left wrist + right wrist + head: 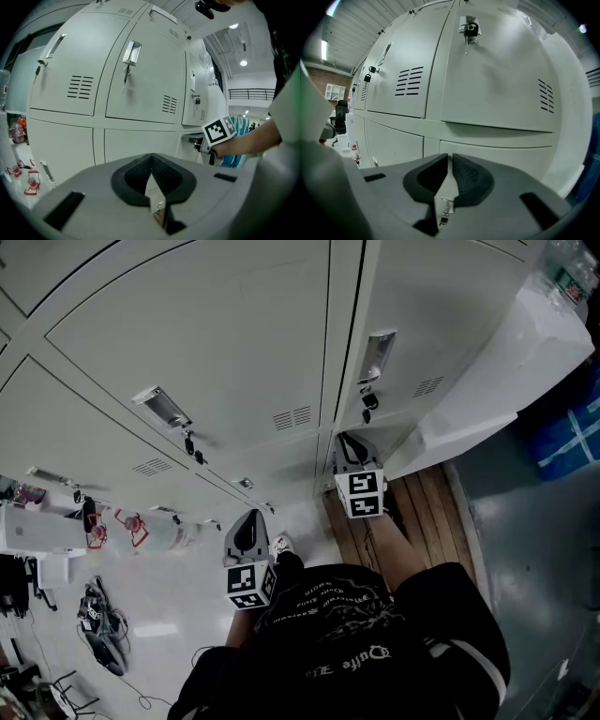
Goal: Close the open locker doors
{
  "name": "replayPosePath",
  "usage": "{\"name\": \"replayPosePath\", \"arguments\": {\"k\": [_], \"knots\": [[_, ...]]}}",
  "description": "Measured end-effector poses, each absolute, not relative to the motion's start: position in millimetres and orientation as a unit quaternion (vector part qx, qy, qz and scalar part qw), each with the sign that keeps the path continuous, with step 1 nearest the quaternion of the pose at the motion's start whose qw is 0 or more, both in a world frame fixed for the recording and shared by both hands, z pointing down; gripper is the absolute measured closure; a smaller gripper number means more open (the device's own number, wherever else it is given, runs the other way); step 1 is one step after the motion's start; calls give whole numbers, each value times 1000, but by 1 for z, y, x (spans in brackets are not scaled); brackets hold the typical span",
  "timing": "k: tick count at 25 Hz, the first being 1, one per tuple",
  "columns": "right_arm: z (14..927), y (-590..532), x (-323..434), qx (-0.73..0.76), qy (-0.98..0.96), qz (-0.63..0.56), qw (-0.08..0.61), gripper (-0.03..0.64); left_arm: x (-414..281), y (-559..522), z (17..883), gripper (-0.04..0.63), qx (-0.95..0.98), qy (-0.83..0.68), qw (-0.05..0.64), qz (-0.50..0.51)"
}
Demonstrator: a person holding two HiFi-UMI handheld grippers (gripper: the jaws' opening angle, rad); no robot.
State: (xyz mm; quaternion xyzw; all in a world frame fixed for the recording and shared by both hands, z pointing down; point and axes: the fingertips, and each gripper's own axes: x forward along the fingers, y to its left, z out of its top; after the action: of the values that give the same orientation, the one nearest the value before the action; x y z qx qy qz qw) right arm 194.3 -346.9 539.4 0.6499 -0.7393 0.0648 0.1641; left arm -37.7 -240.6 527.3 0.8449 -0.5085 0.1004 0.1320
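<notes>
A bank of pale grey lockers (206,343) fills the head view, and the doors in front of me lie flush. At the right a white door panel (487,381) stands out from the bank at an angle. My right gripper (352,448) is close to the lockers beside that panel's near end. In the right gripper view its jaws (450,157) show a thin slit with nothing between them, facing a door with a key lock (467,29). My left gripper (251,526) hangs lower and further back. Its pads (151,157) meet, empty.
Wooden boards (422,512) lie on the floor under the right gripper. A blue bag (572,432) sits at the far right, and bottles (567,268) are at the top right corner. Red-and-white items (131,526) and a tangle of cables (98,615) lie left.
</notes>
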Motion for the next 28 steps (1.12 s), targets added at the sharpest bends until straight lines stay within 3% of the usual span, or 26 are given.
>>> {"name": "replayPosePath", "arguments": {"k": [28], "knots": [[529,-311,203,644,-746,110,126,572,-15,-227,528,588,859,-482,143,95]]}}
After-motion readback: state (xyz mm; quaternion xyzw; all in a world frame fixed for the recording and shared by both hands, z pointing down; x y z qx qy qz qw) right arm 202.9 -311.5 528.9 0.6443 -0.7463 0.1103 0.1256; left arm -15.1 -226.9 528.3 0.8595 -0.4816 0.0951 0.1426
